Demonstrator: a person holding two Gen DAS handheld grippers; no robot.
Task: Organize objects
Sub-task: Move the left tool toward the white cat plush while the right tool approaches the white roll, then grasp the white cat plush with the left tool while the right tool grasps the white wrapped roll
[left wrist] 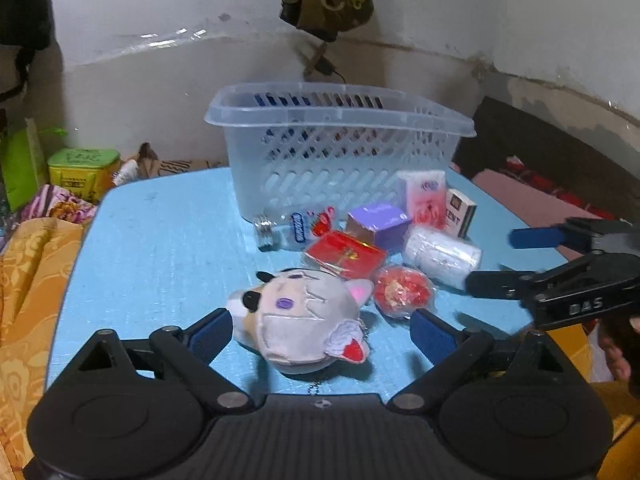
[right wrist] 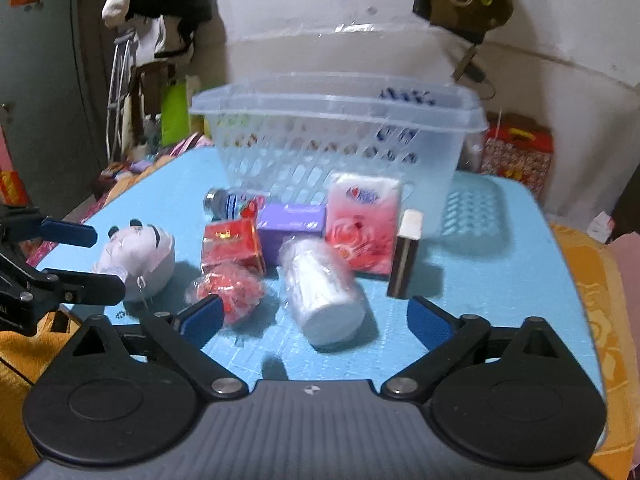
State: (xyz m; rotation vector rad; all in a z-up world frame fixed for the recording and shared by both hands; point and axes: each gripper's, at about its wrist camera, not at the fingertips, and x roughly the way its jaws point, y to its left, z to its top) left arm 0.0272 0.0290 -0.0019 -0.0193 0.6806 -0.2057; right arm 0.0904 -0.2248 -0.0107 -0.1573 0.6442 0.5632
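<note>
A clear plastic basket (left wrist: pixel 336 152) stands at the back of the blue table (left wrist: pixel 160 232). In front of it lie a plush cat head (left wrist: pixel 304 320), a red box (left wrist: pixel 344 258), a purple box (left wrist: pixel 378 224), a red wrapped ball (left wrist: pixel 402 292), a white roll in plastic (left wrist: pixel 440 256), a pink tissue pack (left wrist: pixel 426 196), a small upright box (left wrist: pixel 460 212) and a small bottle (left wrist: pixel 288 230). My left gripper (left wrist: pixel 322 332) is open, its jaws either side of the plush. My right gripper (right wrist: pixel 314 320) is open around the white roll (right wrist: pixel 324 292), beside the red ball (right wrist: pixel 230 292).
A yellow patterned cloth (left wrist: pixel 24 280) lies left of the table, with a green tin (left wrist: pixel 84 172) behind it. A white wall sits close behind the basket. A red patterned box (right wrist: pixel 516 152) stands at the back right. A blue perforated lid (right wrist: pixel 472 208) lies behind the basket.
</note>
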